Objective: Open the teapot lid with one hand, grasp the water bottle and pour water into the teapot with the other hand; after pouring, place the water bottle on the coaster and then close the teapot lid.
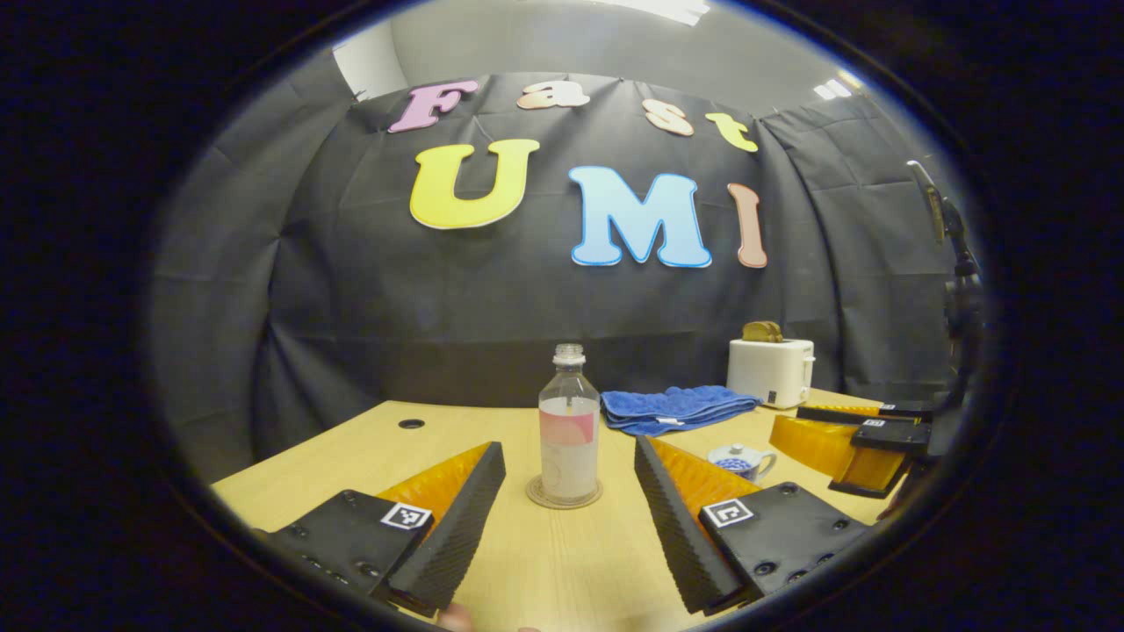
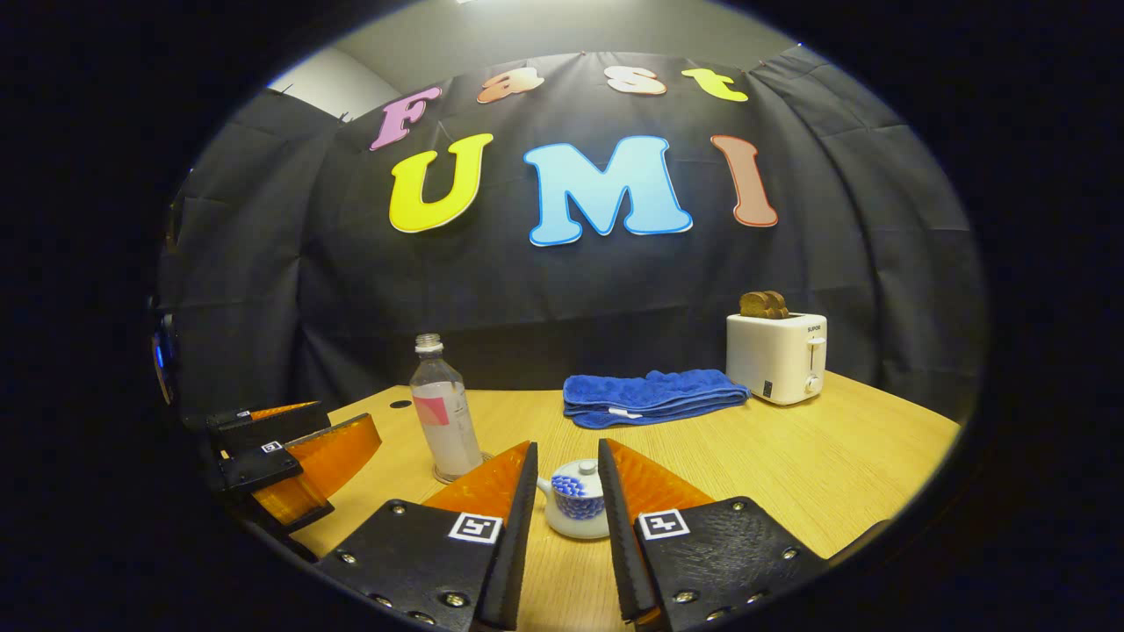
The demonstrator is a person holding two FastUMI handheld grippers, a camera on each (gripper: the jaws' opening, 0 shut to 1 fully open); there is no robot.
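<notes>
Teapot [image 2: 578, 509] is sitting on the wooden table [image 2: 790, 465] with its lid on, small white thing with a blue pattern, right in front of the right gripper [image 2: 567, 465], framed between its two fingers. Those fingers are fairly narrow but not touching it, nothing held. In the left gripper view the teapot [image 1: 740, 460] is off at about 3 o'clock from the bottle.

The water bottle [image 1: 569, 426] stands upright on a round coaster [image 1: 564, 493], cap off as far as I can see, partly filled. The left gripper [image 1: 569, 465] is spread wide with the bottle dead ahead at 12 o'clock, apart from both fingers.

Behind, a folded blue towel [image 2: 652, 397] lies near the back edge, and a white toaster [image 2: 776, 356] with bread slices [image 2: 762, 305] in it is at roughly 2 o'clock from the teapot.
</notes>
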